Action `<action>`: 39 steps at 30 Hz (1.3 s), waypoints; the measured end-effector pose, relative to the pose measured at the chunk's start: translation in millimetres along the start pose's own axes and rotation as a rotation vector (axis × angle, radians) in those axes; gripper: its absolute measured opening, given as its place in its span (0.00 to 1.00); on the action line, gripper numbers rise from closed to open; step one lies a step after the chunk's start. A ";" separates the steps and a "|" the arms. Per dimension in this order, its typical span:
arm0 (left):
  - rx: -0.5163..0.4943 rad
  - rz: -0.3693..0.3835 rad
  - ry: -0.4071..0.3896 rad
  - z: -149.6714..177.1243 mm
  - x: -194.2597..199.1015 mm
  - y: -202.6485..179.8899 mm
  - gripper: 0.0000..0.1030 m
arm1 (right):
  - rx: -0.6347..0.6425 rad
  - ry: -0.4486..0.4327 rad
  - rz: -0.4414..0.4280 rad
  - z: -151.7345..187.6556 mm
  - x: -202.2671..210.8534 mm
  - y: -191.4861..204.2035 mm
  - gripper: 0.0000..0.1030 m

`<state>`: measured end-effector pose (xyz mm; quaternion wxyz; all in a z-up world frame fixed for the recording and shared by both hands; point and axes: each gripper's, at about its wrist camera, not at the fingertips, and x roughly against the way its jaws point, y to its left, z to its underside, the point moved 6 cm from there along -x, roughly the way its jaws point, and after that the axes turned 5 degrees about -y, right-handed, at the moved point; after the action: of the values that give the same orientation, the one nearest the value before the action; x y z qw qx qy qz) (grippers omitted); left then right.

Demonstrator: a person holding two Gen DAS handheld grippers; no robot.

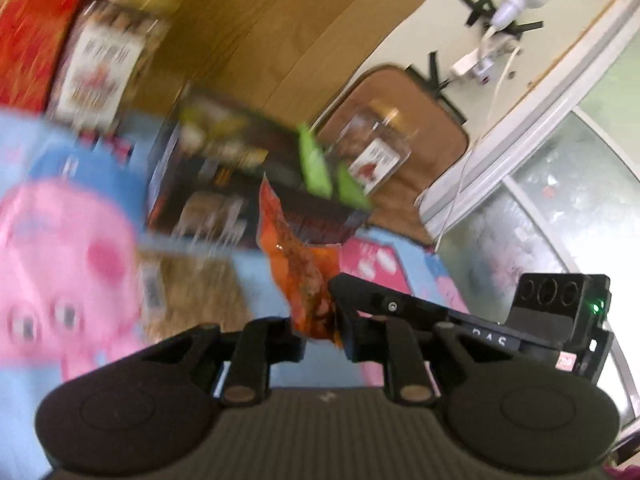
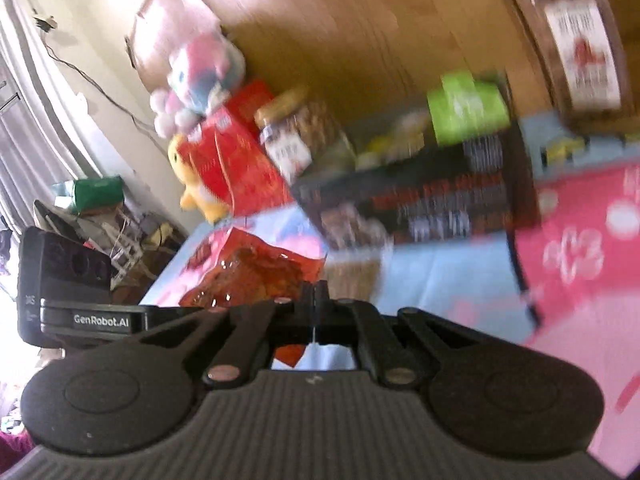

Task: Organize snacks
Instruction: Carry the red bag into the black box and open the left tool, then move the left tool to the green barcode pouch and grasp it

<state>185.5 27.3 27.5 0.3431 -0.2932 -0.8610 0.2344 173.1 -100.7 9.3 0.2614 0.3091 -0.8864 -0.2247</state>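
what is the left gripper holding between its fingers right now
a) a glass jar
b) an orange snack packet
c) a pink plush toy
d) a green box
b: in the left wrist view the left gripper is shut on the lower edge of the orange snack packet, which rises up from between its fingers, while the jar stands further back, untouched.

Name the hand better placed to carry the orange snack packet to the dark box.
Left. The left tool is clamped on the orange packet, facing the dark box. The right tool is shut at the packet's edge, with no clear grip.
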 end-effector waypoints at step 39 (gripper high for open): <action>-0.059 -0.044 0.126 81.7 14.0 -20.4 0.60 | -0.078 0.017 0.194 38.4 79.9 -53.0 0.32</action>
<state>110.7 5.4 -7.2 0.3930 -0.2982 -0.8505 0.1823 119.1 -182.3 -23.7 0.3011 0.2132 -0.9006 -0.2298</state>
